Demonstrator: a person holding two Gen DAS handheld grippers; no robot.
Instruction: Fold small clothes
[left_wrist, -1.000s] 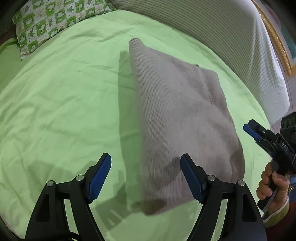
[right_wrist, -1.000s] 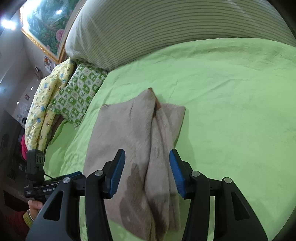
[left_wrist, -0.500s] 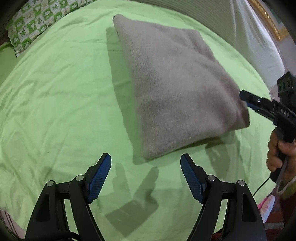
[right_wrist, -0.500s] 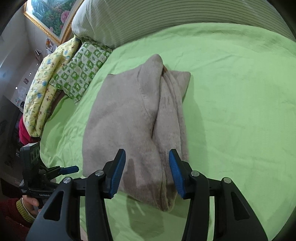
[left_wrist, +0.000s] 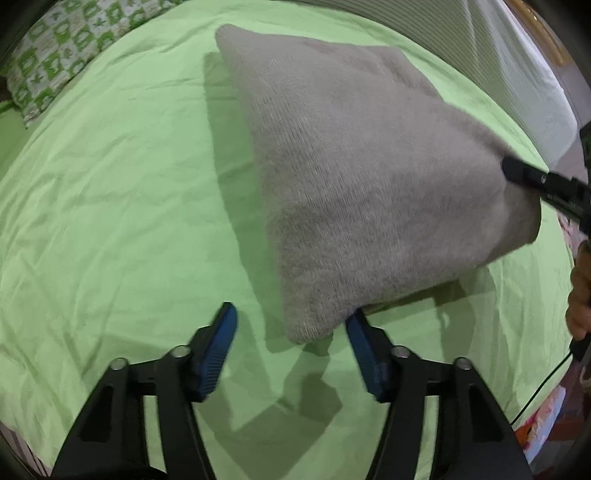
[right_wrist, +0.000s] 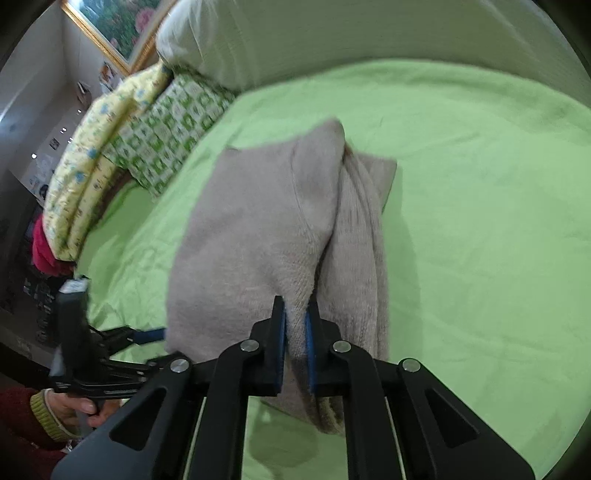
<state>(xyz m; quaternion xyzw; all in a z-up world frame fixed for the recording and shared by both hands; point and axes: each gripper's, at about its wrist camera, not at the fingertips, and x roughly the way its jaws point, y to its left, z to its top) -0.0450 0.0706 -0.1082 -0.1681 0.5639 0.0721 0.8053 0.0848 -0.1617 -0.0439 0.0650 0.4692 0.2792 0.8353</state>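
Note:
A folded grey-beige knit garment (left_wrist: 351, 177) lies on the green bedsheet (left_wrist: 110, 203). My left gripper (left_wrist: 291, 336) is open, its blue pads on either side of the garment's near corner, which lies between them. My right gripper (right_wrist: 294, 325) is shut on the garment's near edge (right_wrist: 258, 229), pinching a fold of the knit between its blue pads. In the left wrist view the right gripper (left_wrist: 517, 173) shows at the garment's right corner. In the right wrist view the left gripper (right_wrist: 147, 334) shows at the garment's left corner.
A green-and-white patterned pillow (right_wrist: 173, 129) and a yellow blanket (right_wrist: 85, 166) lie at the bed's far left. A striped grey bolster (right_wrist: 369, 37) runs along the back. The bed's edge is near me (left_wrist: 535, 387).
My right gripper has shut on the garment's edge. My left gripper has moved forward so the garment's corner lies between its pads, which have drawn somewhat closer together.

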